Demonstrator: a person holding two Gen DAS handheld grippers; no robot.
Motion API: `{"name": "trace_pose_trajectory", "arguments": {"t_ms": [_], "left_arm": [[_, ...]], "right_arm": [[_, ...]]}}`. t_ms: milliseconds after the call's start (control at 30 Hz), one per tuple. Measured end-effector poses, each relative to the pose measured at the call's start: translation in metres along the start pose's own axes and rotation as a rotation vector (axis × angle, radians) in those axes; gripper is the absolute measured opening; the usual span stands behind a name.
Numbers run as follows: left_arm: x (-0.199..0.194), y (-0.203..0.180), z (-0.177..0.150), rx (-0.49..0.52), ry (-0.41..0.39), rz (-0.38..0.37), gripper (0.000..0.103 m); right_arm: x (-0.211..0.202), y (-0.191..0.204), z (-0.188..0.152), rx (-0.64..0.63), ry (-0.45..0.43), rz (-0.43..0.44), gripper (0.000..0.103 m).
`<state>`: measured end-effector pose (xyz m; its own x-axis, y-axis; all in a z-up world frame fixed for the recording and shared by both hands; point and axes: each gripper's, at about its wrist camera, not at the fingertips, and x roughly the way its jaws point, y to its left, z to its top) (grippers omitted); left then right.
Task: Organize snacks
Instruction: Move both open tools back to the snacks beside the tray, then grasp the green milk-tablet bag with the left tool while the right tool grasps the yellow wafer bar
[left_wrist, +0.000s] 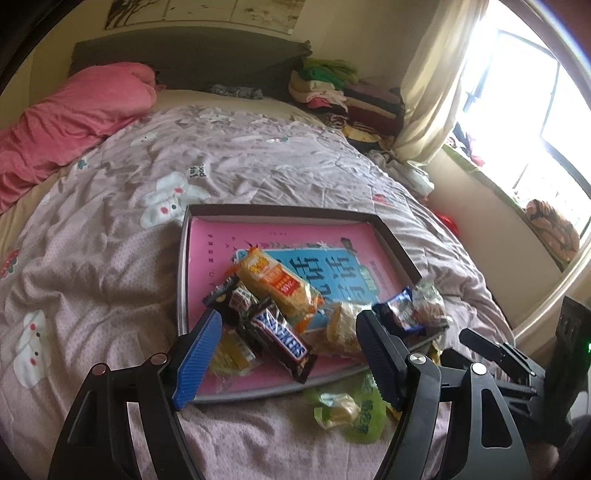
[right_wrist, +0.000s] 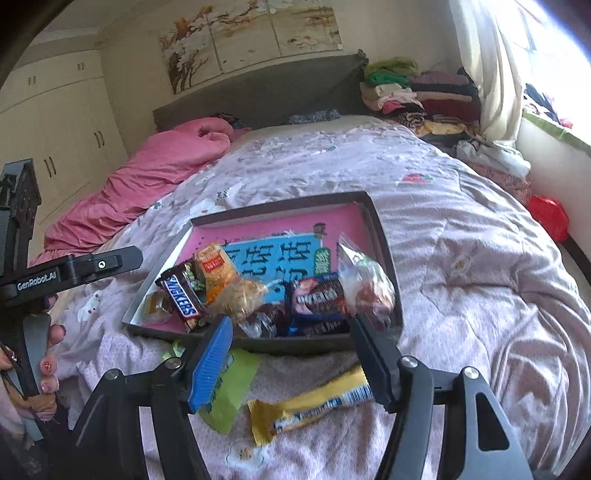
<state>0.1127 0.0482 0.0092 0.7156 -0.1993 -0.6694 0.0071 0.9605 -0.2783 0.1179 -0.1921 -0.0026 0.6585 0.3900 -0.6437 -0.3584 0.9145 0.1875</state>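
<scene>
A shallow box with a pink bottom lies on the bed and holds several snacks: a Snickers bar, an orange cracker pack, an Oreo pack and clear-wrapped pieces. My left gripper is open and empty, its fingers straddling the Snickers just above the box's near edge. My right gripper is open and empty over the box's near wall. On the quilt in front of the box lie a yellow bar and a green wrapper.
The box sits on a lilac quilt. A pink blanket lies at the head of the bed, a pile of folded clothes by the curtain and window. The left gripper's body shows in the right wrist view.
</scene>
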Motion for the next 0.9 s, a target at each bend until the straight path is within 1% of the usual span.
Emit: {"name": "trace_pose_trajectory", "arguments": {"t_ms": [133,367,767,900], "left_arm": [[0.000,-0.006,-0.008,0.026,0.022,0.000,0.077],[0.001,-0.017,-0.020,0.054,0.053,-0.013,0.077],[0.011,-0.032,-0.034,0.095,0.116,-0.031,0.077],[0.016,-0.034,-0.040,0.099,0.151,-0.047,0.077]], "right_arm": [[-0.002,-0.005,-0.006,0.049,0.025,0.008,0.066],[-0.003,-0.003,-0.016,0.056,0.063,-0.002,0.066],[0.001,-0.015,-0.029,0.138,0.139,-0.004,0.066],[0.006,-0.018,-0.033,0.161,0.170,0.000,0.066]]}}
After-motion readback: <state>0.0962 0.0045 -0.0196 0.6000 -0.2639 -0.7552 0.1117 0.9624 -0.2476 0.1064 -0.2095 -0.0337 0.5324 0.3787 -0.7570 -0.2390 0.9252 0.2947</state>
